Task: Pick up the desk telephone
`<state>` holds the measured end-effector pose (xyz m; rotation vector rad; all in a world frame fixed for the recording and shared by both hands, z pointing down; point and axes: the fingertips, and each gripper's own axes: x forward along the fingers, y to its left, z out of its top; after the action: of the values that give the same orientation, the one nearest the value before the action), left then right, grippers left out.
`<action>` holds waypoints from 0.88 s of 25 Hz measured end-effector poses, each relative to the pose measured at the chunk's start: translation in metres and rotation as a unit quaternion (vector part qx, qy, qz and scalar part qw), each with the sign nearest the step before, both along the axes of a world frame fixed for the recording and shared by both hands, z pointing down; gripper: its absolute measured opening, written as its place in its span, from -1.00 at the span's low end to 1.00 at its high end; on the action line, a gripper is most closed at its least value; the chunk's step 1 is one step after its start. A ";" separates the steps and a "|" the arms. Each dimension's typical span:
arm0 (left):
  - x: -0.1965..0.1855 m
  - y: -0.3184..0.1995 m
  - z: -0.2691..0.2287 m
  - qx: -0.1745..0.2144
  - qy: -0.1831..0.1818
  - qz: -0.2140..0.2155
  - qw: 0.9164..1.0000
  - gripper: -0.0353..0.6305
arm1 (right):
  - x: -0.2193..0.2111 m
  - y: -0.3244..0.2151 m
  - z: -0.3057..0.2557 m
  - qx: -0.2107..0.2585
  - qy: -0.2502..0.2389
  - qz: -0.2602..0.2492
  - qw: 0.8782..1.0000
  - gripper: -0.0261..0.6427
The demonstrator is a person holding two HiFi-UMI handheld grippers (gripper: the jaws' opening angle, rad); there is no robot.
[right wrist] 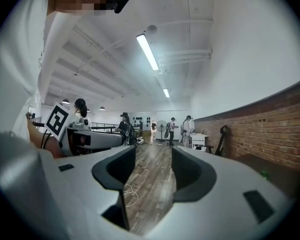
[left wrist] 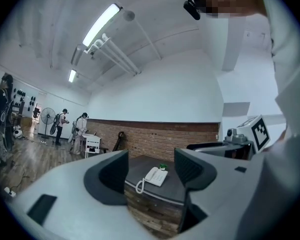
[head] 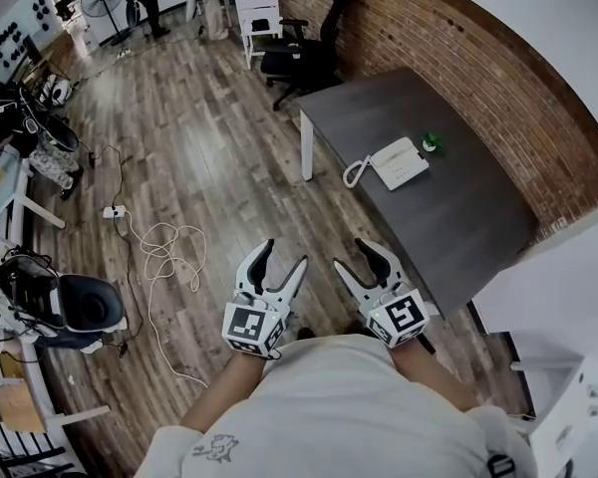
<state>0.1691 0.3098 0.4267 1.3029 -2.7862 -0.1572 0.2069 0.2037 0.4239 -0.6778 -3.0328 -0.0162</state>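
Observation:
A white desk telephone (head: 400,162) with a coiled cord lies on the dark grey desk (head: 458,217) by the brick wall. In the left gripper view the telephone (left wrist: 155,176) shows far off between the jaws. My left gripper (head: 284,261) and right gripper (head: 356,255) are held side by side in front of my body, well short of the desk's near end. Both stand open with nothing between their fingers. The right gripper view looks down the room along the wooden floor, with the desk's dark edge (right wrist: 282,171) at its right.
A small green object (head: 430,143) sits beside the telephone. A black office chair (head: 304,58) and a white chair (head: 259,18) stand beyond the desk. Cables and a power strip (head: 115,211) lie on the floor at left. A white cabinet (head: 558,287) stands right of the desk. Several people work at the far end.

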 end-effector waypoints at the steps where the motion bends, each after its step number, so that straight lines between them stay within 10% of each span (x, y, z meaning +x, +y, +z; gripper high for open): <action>1: -0.002 0.004 0.002 0.001 0.003 -0.002 1.000 0.01 | -0.002 0.005 0.000 0.002 0.000 -0.004 1.000 -0.28; 22: -0.107 -0.011 0.017 -0.013 0.024 -0.065 0.998 0.00 | -0.130 -0.021 0.015 -0.025 0.017 -0.058 0.998 -0.31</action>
<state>0.0619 0.2987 0.4434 1.0978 -2.8211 -0.1552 0.0773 0.1828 0.4394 -0.8488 -2.9662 0.0680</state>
